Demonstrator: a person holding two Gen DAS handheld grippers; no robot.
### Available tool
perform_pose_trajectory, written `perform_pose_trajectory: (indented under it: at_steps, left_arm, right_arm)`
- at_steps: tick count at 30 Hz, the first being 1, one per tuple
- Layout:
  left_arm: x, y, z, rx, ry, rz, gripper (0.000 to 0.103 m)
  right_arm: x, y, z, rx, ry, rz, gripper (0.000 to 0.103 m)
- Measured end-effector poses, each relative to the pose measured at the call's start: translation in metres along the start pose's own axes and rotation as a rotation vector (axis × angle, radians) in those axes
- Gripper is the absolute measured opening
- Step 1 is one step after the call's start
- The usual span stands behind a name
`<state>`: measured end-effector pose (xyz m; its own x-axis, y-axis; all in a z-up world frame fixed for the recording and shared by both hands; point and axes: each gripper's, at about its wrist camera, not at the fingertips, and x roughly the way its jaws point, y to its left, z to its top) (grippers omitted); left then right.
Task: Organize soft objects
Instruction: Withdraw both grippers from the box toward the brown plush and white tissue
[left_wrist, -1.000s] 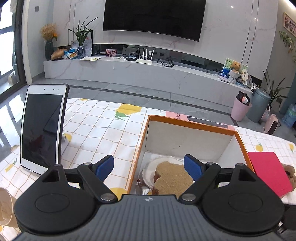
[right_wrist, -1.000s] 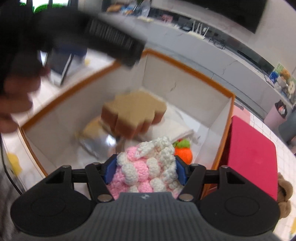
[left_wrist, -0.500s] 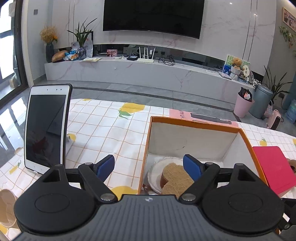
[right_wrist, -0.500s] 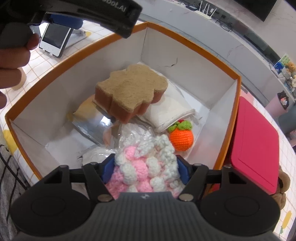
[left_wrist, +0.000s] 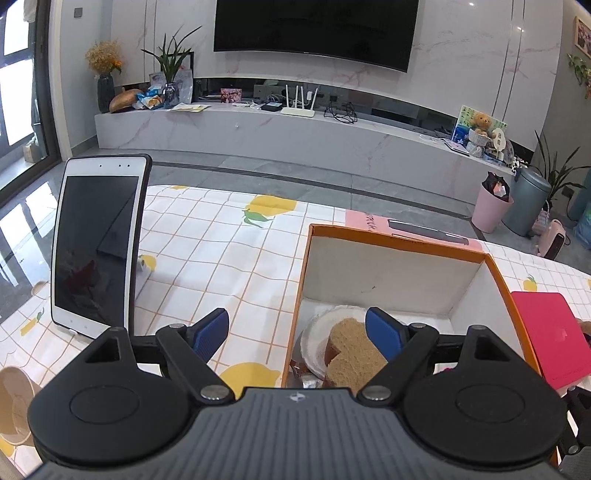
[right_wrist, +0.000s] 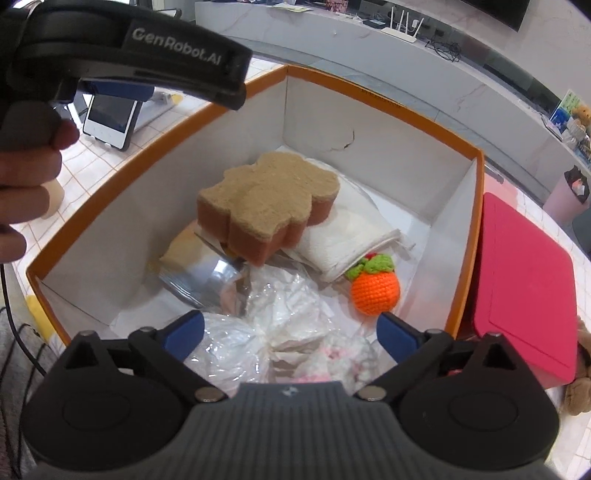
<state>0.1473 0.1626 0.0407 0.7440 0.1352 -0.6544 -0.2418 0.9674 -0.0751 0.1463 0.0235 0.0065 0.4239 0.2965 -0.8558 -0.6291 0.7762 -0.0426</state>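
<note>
My right gripper (right_wrist: 291, 332) hangs over the orange box (right_wrist: 461, 258), and its jaws are opening wide. The pink-and-white crochet piece (right_wrist: 343, 360) lies blurred below them, free of both pads. Inside the box are a brown bear-shaped sponge (right_wrist: 266, 199), a folded white cloth (right_wrist: 351, 229), an orange crochet fruit (right_wrist: 375, 291), a clear plastic bag (right_wrist: 273, 317) and a silver foil packet (right_wrist: 199, 277). My left gripper (left_wrist: 299, 332) is open and holds nothing, straddling the box's left wall (left_wrist: 301, 280), with the sponge (left_wrist: 351, 350) just beyond its right pad.
A tablet (left_wrist: 96, 243) stands upright on the checked tablecloth left of the box. A pink flat case (right_wrist: 524, 288) lies against the box's right side, with a brown plush toy (right_wrist: 580, 387) beyond it. A hand (right_wrist: 26, 177) holds the left gripper's handle at upper left.
The right jaws have spread apart and let go of the pink-and-white crochet piece, which has dropped into the box. The left gripper has stayed in place, still open.
</note>
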Motion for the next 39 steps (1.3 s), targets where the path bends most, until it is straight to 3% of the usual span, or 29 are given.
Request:
perform_pose_trajectory:
  at_steps: [8,14,24,28,33,39]
  left_arm:
    - [-0.006,-0.006,0.000,0.016,-0.010,-0.027,0.098]
    - [-0.012,-0.012,0.001,0.032,-0.026,-0.049,0.098]
    - [-0.035,-0.022,0.008,0.049,-0.089,-0.073,0.098]
    - [-0.058,-0.034,0.008,0.071,-0.138,-0.139,0.098]
    - [-0.087,-0.055,0.007,0.126,-0.204,-0.197,0.098]
    - [-0.094,-0.093,-0.011,0.197,-0.175,-0.259,0.098]
  right_arm:
    - [-0.001,0.004,0.002,-0.006,0.023,-0.069,0.100]
    - [-0.013,0.006,0.002,-0.005,-0.007,-0.092,0.100]
    - [-0.042,0.004,0.000,-0.001,-0.086,-0.162,0.100]
    - [-0.073,0.002,-0.002,-0.036,-0.156,-0.203,0.100]
    - [-0.126,-0.043,-0.019,0.047,-0.191,-0.163,0.100]
    - [-0.176,-0.128,-0.070,0.302,-0.274,-0.389,0.100]
